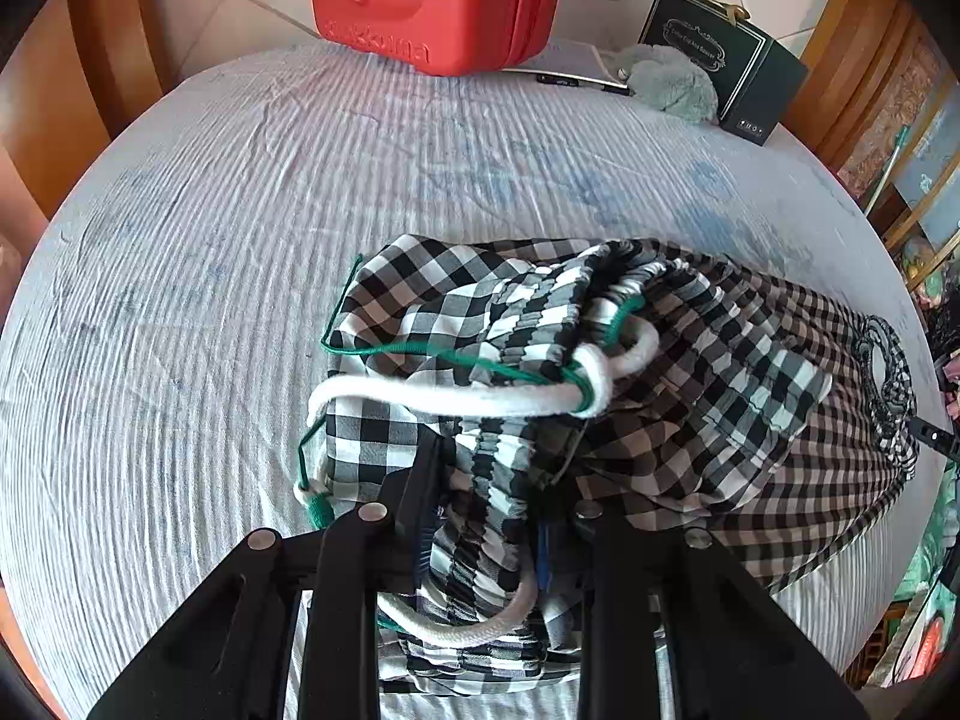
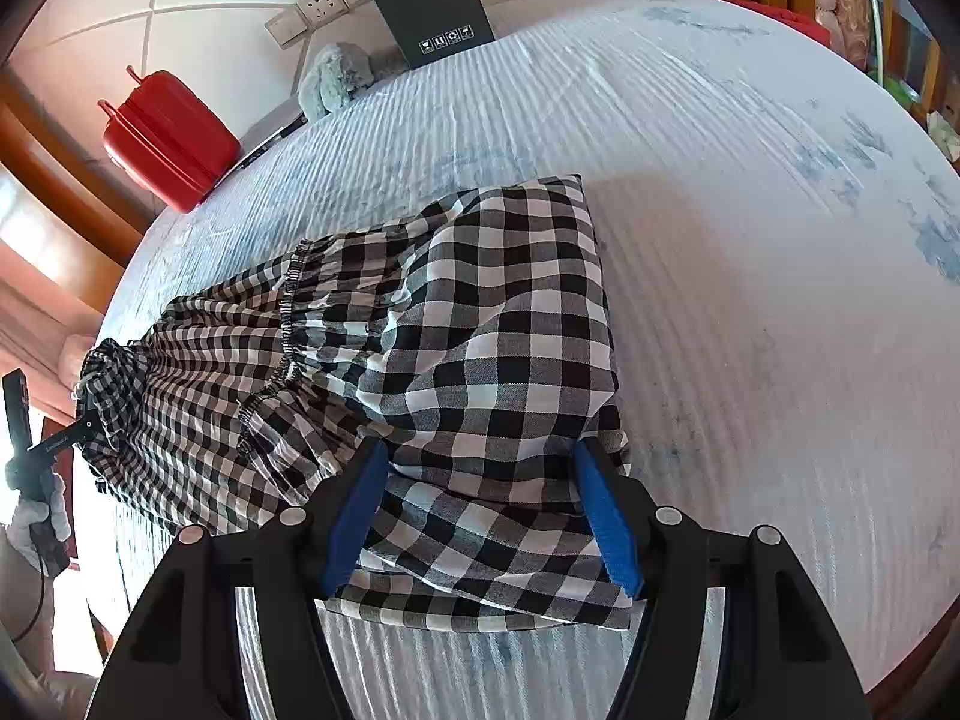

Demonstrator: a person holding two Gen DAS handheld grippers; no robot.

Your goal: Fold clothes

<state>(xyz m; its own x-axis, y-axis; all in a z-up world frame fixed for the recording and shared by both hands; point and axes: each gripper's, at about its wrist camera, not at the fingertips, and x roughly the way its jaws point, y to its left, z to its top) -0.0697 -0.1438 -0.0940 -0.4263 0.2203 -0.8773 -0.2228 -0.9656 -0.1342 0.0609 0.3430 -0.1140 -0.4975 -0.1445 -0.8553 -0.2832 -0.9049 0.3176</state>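
A black-and-white checked garment (image 1: 690, 372) with an elastic waistband lies on the pale striped sheet (image 1: 210, 240). A thick white drawstring (image 1: 456, 399) and a thin green cord (image 1: 420, 349) loop over its bunched waistband. My left gripper (image 1: 492, 492) is shut on that bunched waistband, low in the left wrist view. In the right wrist view the garment's folded, large-checked end (image 2: 498, 324) lies flat. My right gripper (image 2: 483, 510) stands open over it, its blue pads (image 2: 360, 510) on either side of a raised fold. A gloved hand (image 2: 36, 525) holds the far gathered end.
A red hard case (image 1: 432, 0), a dark gift box (image 1: 726, 72), a grey plush toy (image 1: 672, 84) and a pen (image 1: 582, 83) stand along the far edge by the wall. Wooden bed frame (image 1: 72, 90) curves round the left. Bare sheet (image 2: 750, 300) stretches right of the garment.
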